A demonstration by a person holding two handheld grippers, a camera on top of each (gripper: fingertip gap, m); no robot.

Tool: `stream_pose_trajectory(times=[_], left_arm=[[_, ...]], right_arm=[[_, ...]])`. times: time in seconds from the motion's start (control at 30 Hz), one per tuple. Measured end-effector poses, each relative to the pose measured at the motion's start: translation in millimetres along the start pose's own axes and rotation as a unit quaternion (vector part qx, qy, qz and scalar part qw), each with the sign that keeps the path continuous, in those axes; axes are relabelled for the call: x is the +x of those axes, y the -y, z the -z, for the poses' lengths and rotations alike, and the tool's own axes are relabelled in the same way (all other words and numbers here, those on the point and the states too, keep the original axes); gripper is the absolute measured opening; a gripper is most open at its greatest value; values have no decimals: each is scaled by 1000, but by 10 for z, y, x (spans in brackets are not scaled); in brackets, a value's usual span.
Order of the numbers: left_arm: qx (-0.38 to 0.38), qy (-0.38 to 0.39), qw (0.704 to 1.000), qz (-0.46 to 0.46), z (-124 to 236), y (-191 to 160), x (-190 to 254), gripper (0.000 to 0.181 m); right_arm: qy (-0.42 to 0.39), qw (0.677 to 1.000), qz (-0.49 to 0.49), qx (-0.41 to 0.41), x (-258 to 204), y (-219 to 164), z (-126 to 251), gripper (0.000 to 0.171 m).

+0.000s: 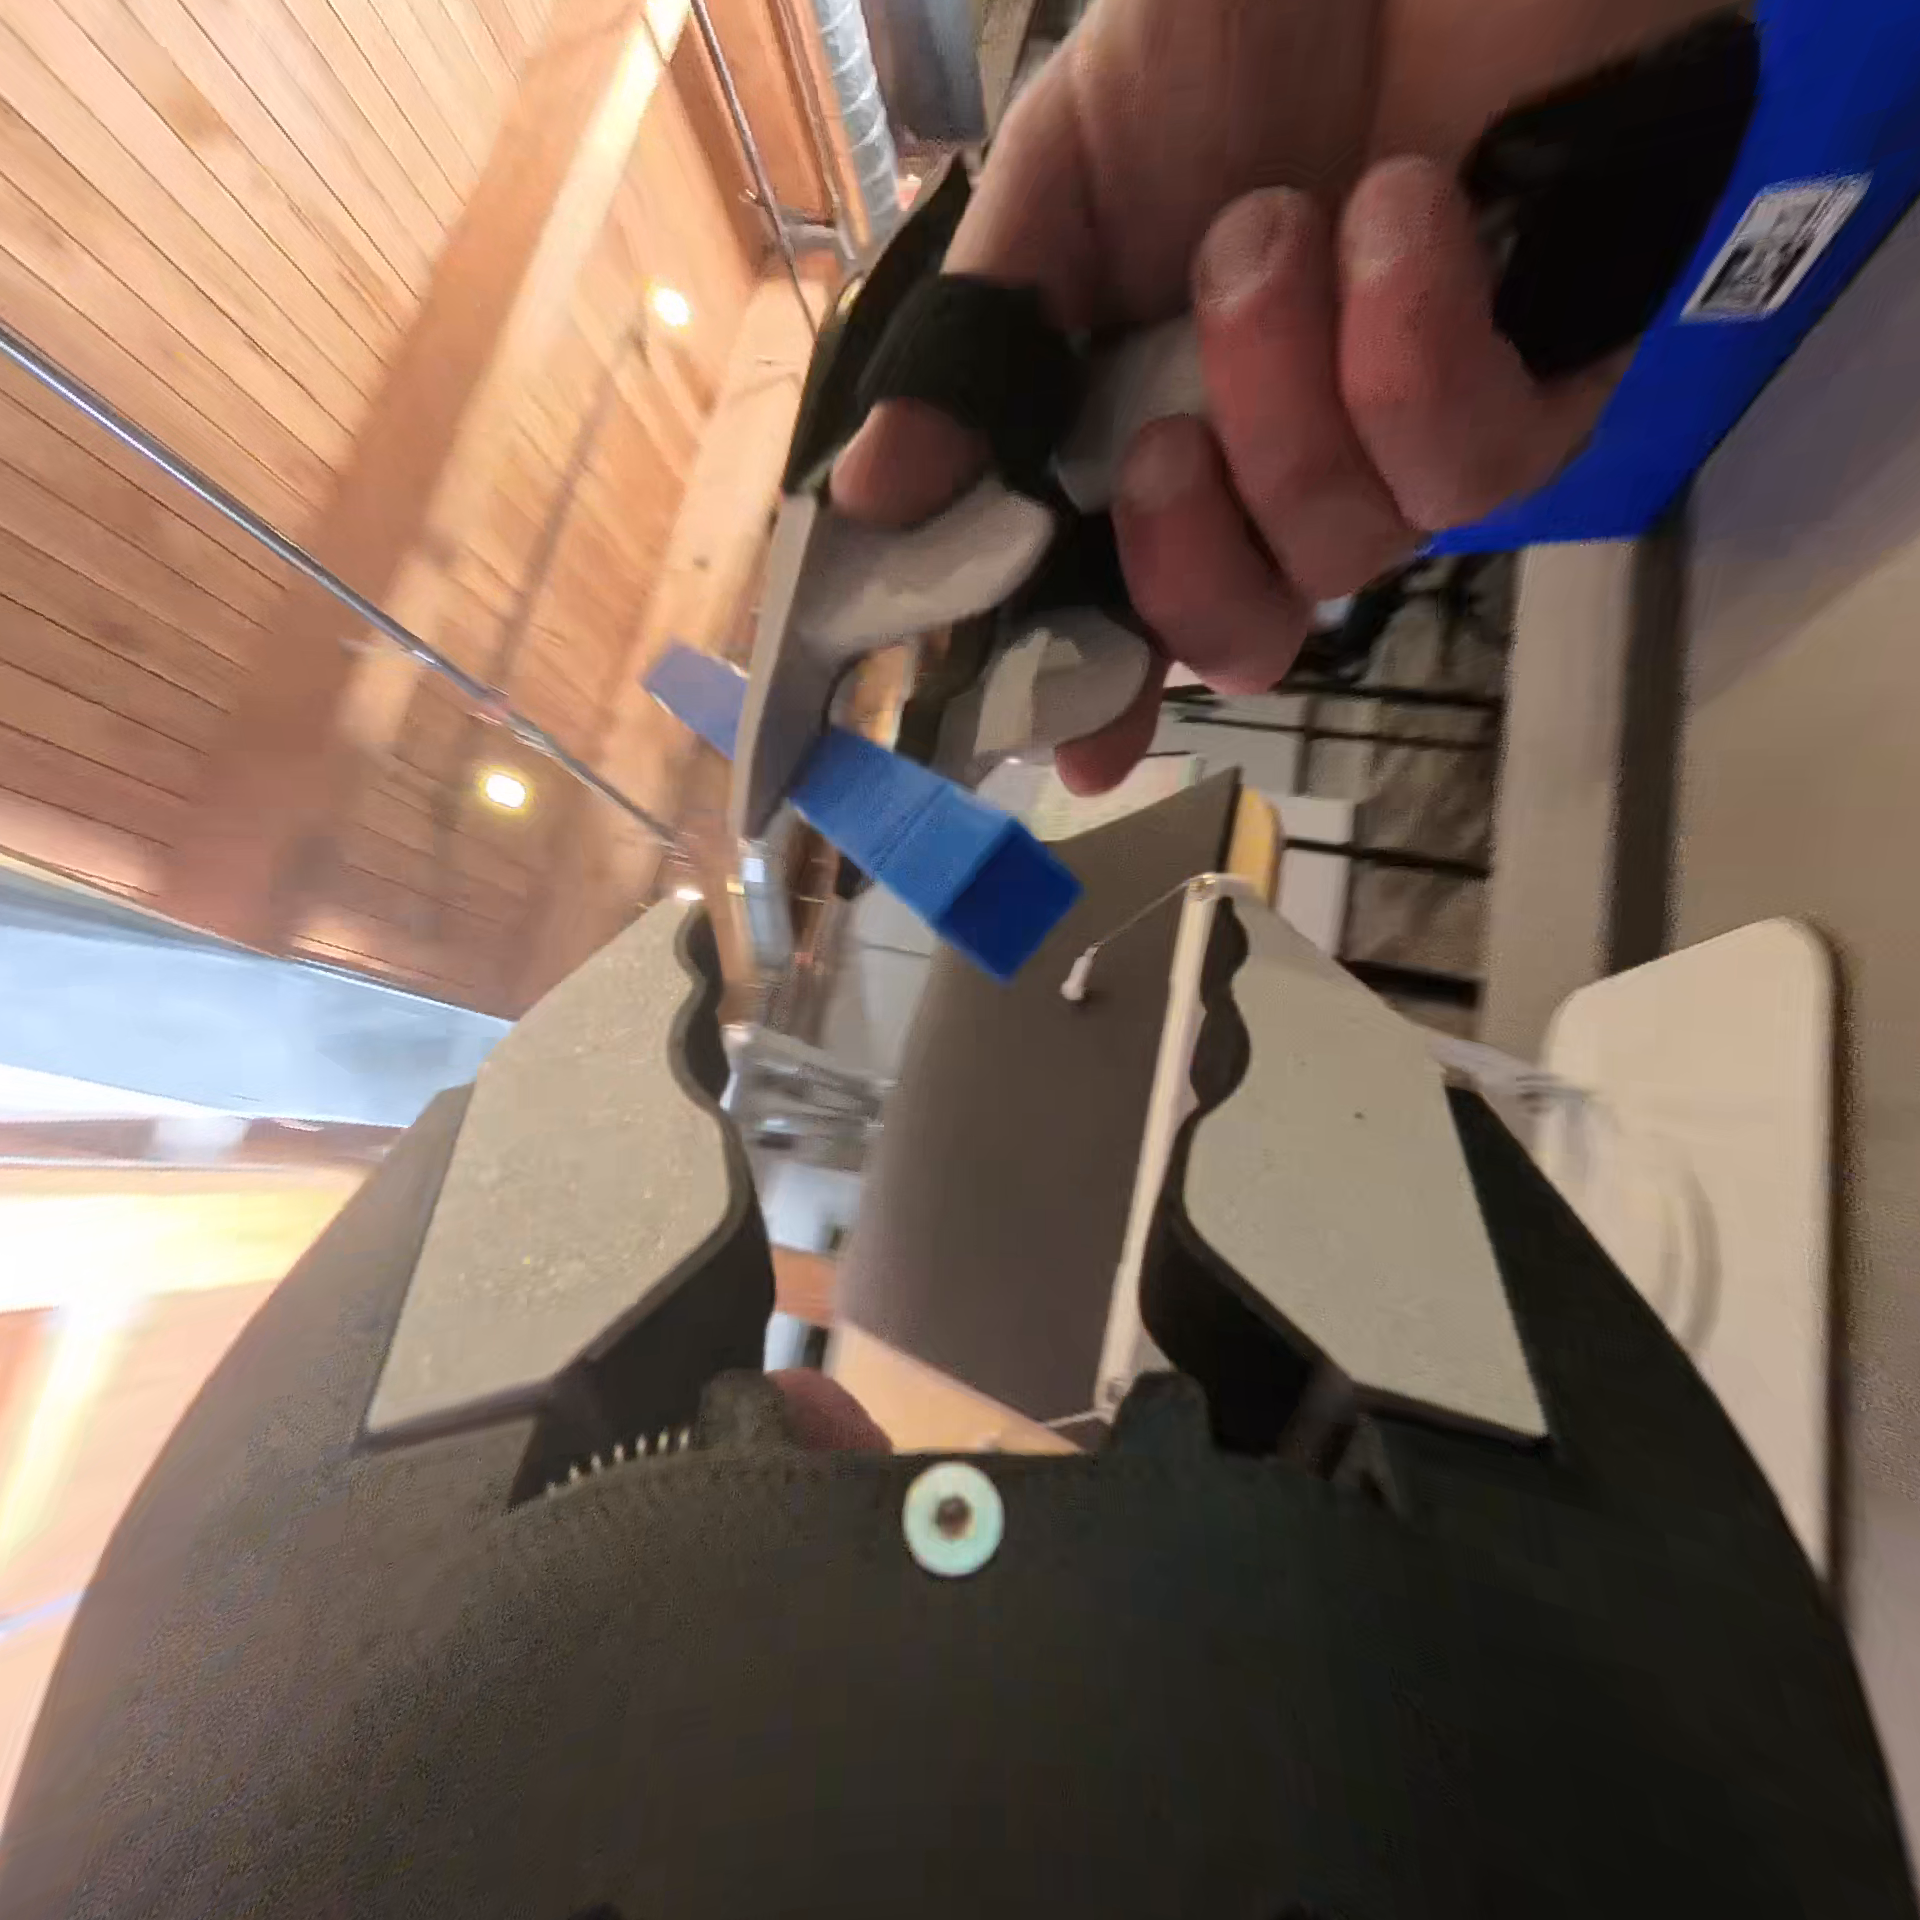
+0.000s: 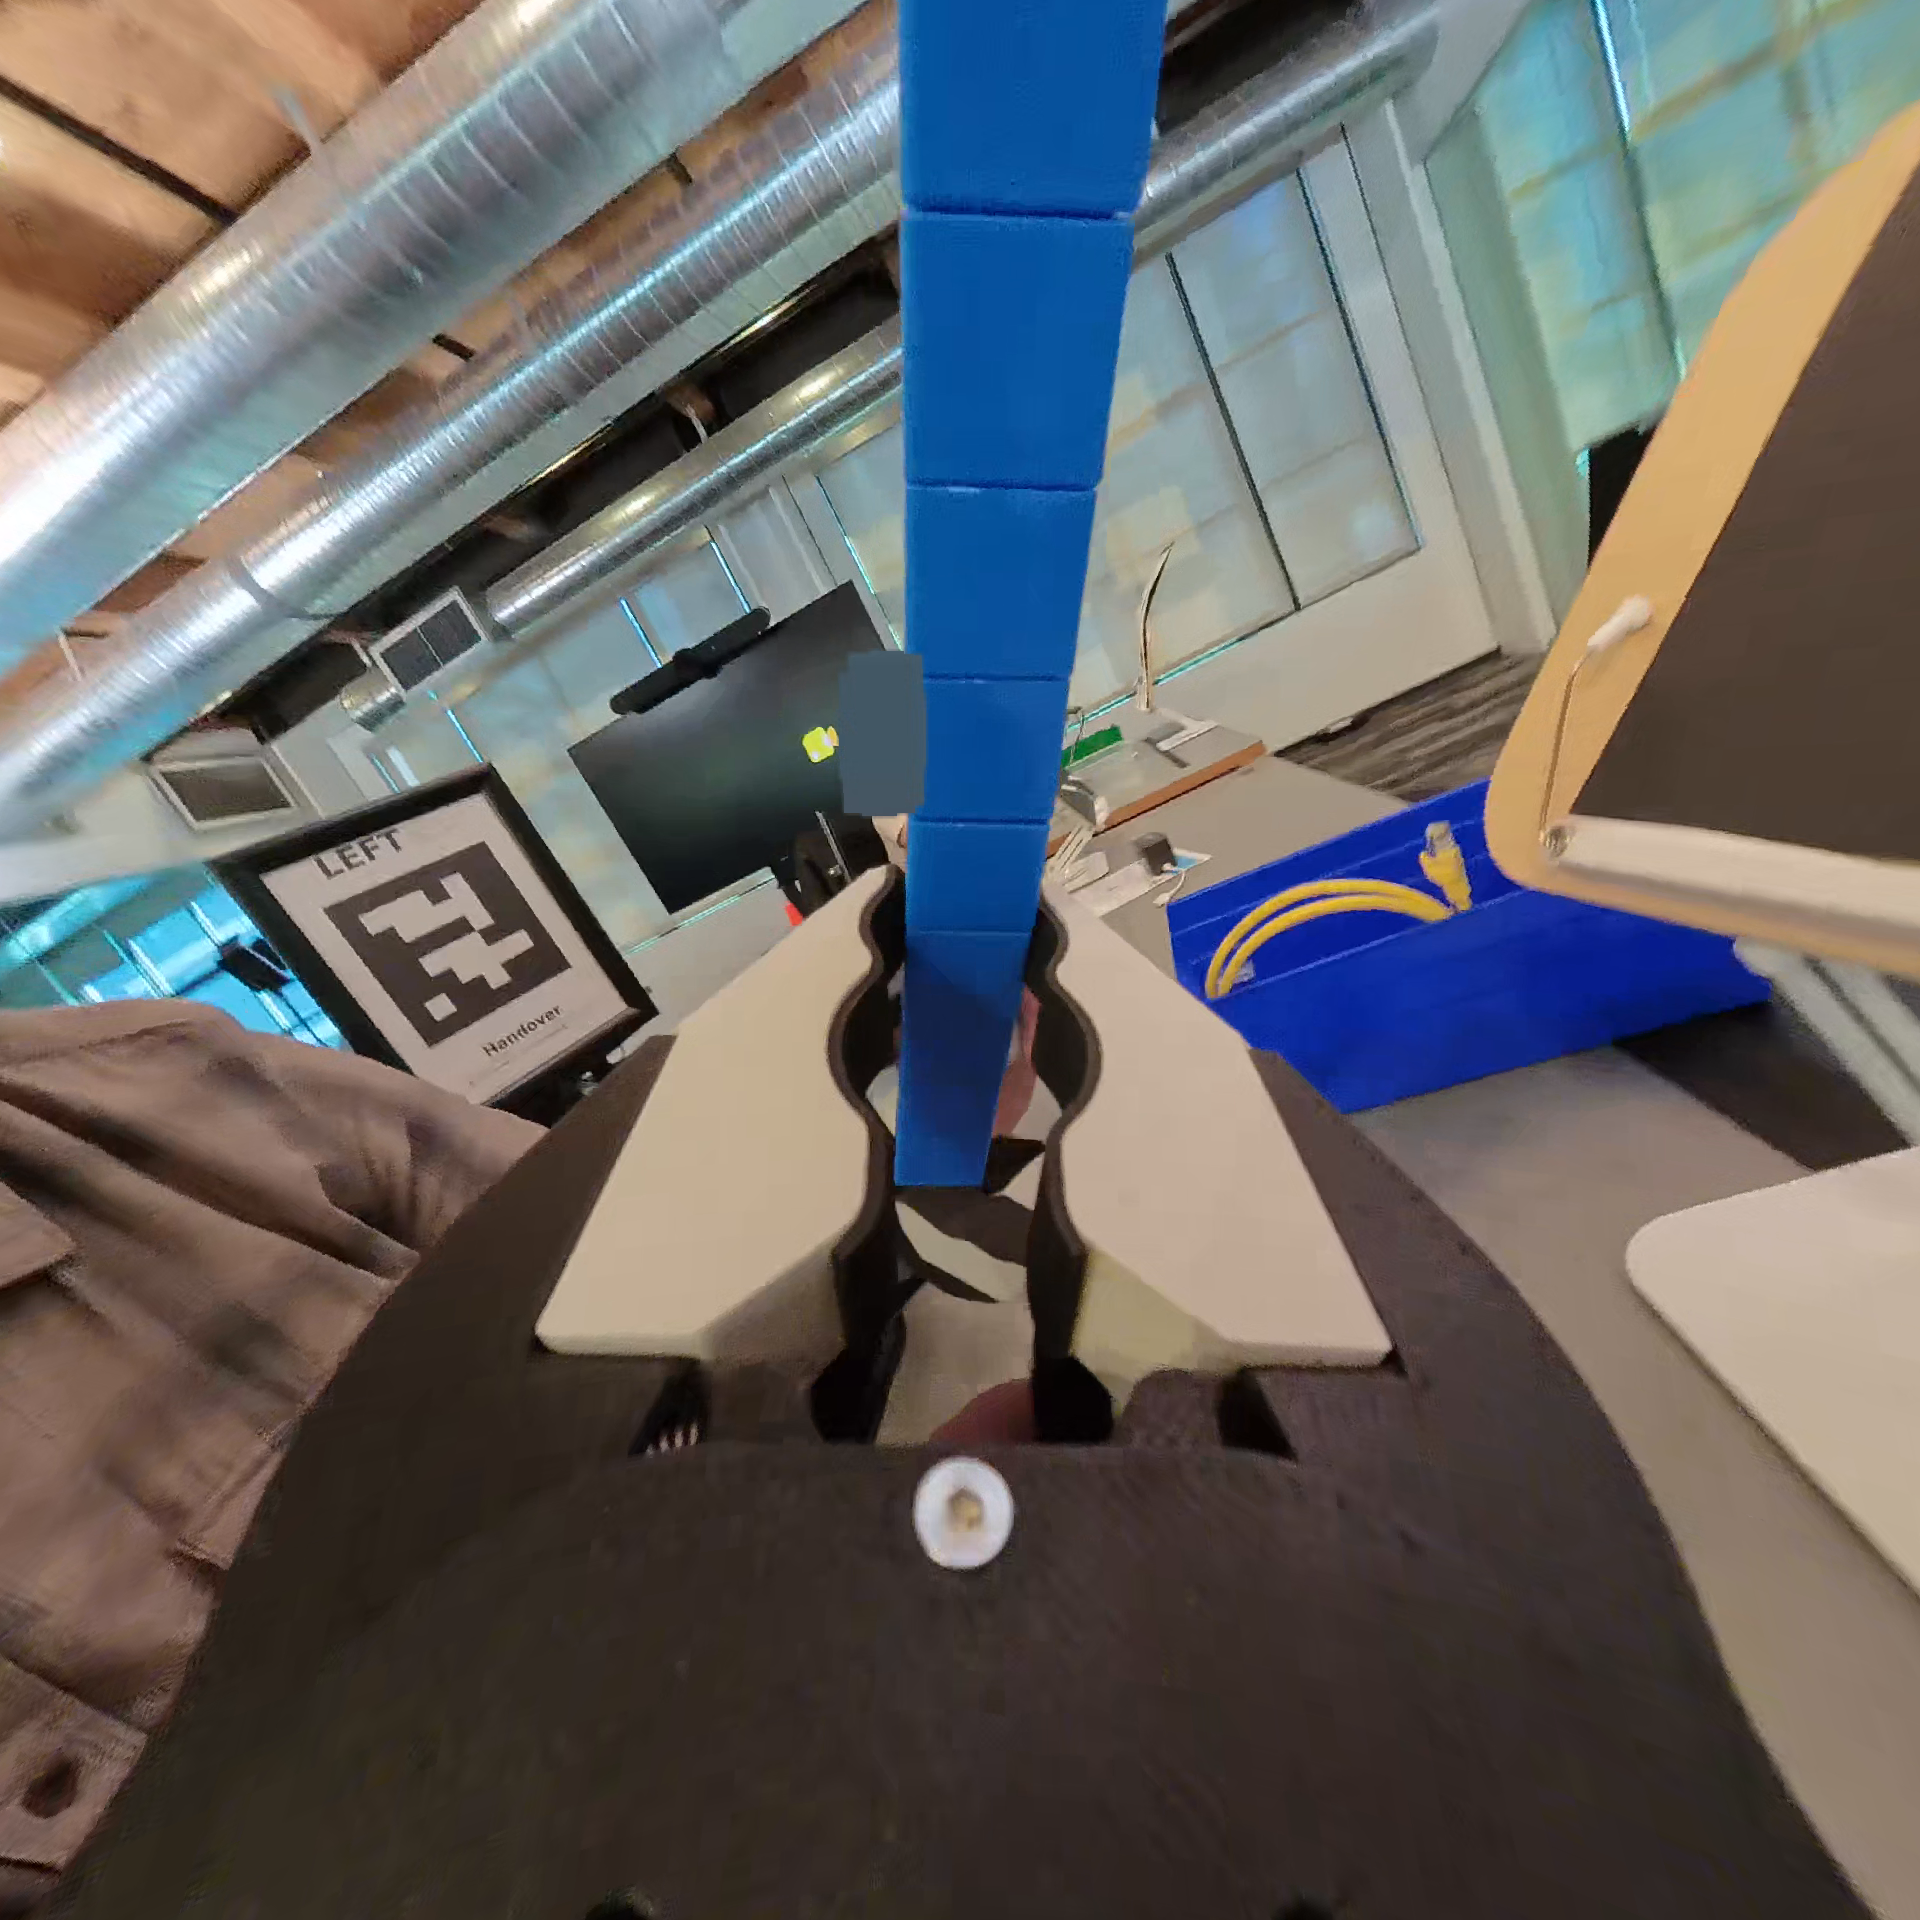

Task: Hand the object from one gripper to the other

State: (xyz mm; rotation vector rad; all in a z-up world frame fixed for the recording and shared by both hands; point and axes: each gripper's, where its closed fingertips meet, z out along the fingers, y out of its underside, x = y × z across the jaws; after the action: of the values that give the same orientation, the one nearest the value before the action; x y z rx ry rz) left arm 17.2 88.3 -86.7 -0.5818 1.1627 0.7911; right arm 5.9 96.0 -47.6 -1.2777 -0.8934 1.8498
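A long blue segmented bar (image 2: 1003, 540) is clamped between the fingers of my right gripper (image 2: 966, 925) and sticks straight out ahead to the top of the right wrist view. In the left wrist view the same blue bar (image 1: 925, 842) shows held crosswise in the right gripper (image 1: 774, 748), which a person's hand (image 1: 1278, 343) grips. My left gripper (image 1: 961, 935) is open and empty, its tips just below the near end of the bar and not touching it.
A blue bin (image 2: 1455, 966) with a yellow cable (image 2: 1330, 904) sits on a grey table at the right. A framed marker sign (image 2: 436, 925), a dark screen (image 2: 727, 748), a tan-edged black board (image 2: 1766, 665) and a white pad (image 1: 1704, 1195) are nearby.
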Motion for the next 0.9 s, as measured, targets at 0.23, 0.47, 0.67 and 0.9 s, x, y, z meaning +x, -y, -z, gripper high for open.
stream_pose_trajectory(times=[0.23, 0.47, 0.67, 0.9], left_arm=[[-16, 77, 992, -98, -2, 57, 39, 61], [-21, 68, 993, -93, -11, 49, 163, 27], [-31, 73, 994, -79, -18, 37, 139, 29], [-56, 83, 991, -86, -31, -67, 103, 34]], right_arm=[[-30, 996, -82, -32, 203, -225, -87, 19], [-52, 993, -106, -31, 262, -252, -111, 19], [-55, 992, -110, -19, 259, -226, -129, 19], [-58, 991, -116, -26, 235, -302, -201, 19]])
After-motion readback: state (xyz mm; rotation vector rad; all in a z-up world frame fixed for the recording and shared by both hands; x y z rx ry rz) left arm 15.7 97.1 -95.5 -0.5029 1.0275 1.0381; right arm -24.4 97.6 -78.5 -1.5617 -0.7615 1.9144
